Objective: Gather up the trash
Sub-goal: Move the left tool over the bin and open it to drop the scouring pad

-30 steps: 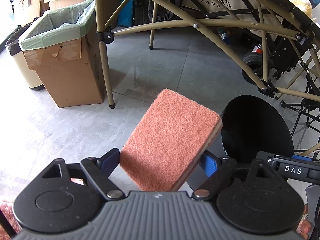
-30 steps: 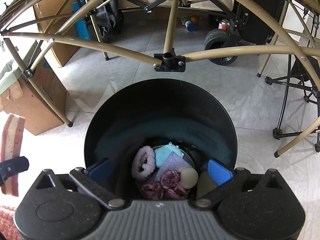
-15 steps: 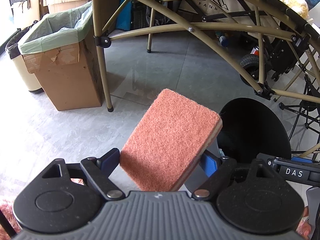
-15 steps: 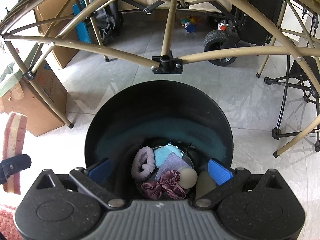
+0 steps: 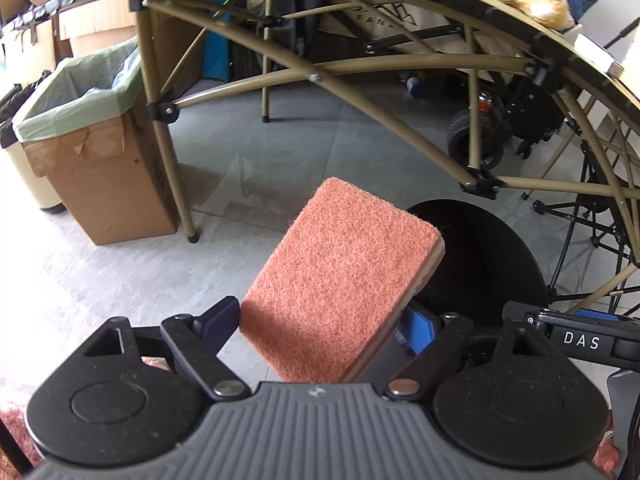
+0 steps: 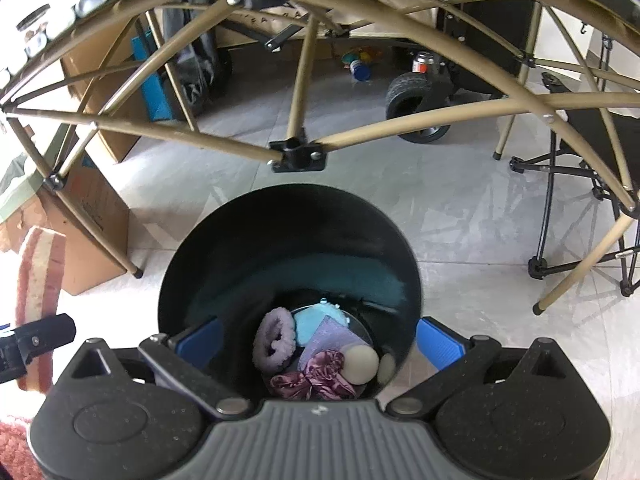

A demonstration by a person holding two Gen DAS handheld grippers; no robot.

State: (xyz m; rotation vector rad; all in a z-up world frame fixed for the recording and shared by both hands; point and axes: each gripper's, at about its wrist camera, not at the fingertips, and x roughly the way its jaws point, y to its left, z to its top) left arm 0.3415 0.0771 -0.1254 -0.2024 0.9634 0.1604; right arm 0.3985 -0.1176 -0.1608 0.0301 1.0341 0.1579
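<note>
A salmon-orange scouring sponge (image 5: 340, 280) stands tilted between the blue pads of my left gripper (image 5: 320, 320), which is shut on its two edges. To its right and lower is a round black bin (image 5: 480, 264). In the right wrist view I look straight down into this bin (image 6: 288, 208). My right gripper (image 6: 320, 338) is closed across the bin's near part, one pad on each side. Inside lie a lilac scrunchie (image 6: 274, 344), a light blue cloth (image 6: 316, 322), a maroon satin scrunchie (image 6: 316, 376) and a beige puff (image 6: 360, 364). The sponge (image 6: 40, 280) shows edge-on at far left.
A tan folding-table frame (image 5: 320, 76) arches over both views. At left stands a cardboard box with a green liner (image 5: 92, 132), beside a cream bin (image 5: 24, 184). A wheeled cart (image 5: 476, 144) and a folding chair (image 6: 580, 152) stand behind. Pink rug (image 5: 12, 432) at lower left.
Both grippers have risen and drawn back a little, so the tabletop edge now shows along the top. The sponge and the bin keep their places in the grips.
</note>
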